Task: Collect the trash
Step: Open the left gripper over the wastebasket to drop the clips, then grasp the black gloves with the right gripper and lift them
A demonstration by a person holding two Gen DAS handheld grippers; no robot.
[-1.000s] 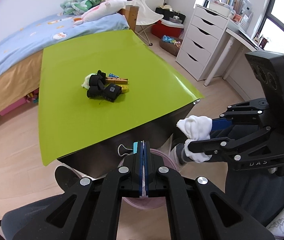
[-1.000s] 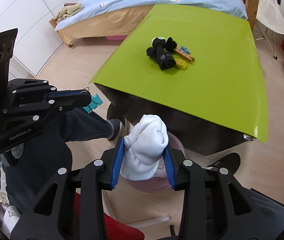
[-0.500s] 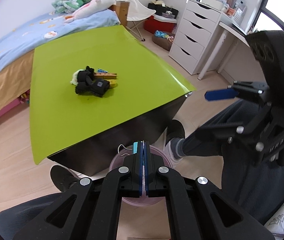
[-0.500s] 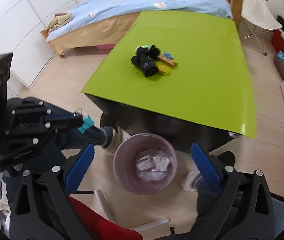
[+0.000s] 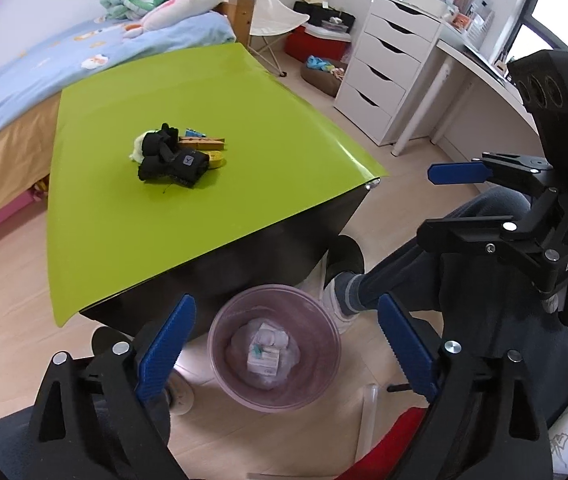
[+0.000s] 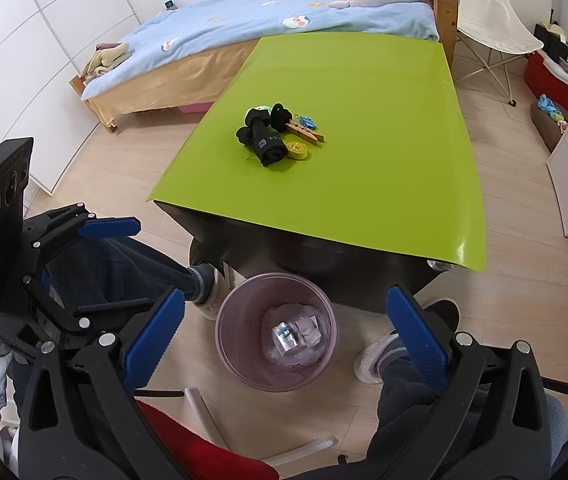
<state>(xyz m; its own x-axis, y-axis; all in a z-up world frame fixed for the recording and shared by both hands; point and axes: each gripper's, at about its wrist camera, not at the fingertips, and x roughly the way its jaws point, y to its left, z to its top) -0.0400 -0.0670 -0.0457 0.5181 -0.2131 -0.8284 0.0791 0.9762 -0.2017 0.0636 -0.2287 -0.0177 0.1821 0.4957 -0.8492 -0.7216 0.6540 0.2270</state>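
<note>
A: Where does the trash sit right now?

B: Some of it lies in the pink bin (image 5: pixel 275 346) on the floor, tucked against the near edge of the worktop (image 5: pixel 211 128). There are pale crumpled bits and a small box (image 5: pixel 263 361) at the bottom. The bin stands there so anything released above it falls straight in.

A: And the tools?

B: Both hang over the bin, angled down at it. The left tool (image 5: pixel 284 344) has its jaws opening, with nothing between them. The right tool (image 6: pixel 281 330) is also opening to its widest, and its gap frames only the bin below.

A: What is left to collect?

B: A small heap (image 6: pixel 273 136) in the middle of the worktop: dark rolled cloth, a wooden clothespin, a yellow round thing, something pale green behind. I judge that is next, since the rest of the green surface is bare.

A: Any snag?

B: The pieces touch one another, so a pinch may drag a neighbour along.
</note>
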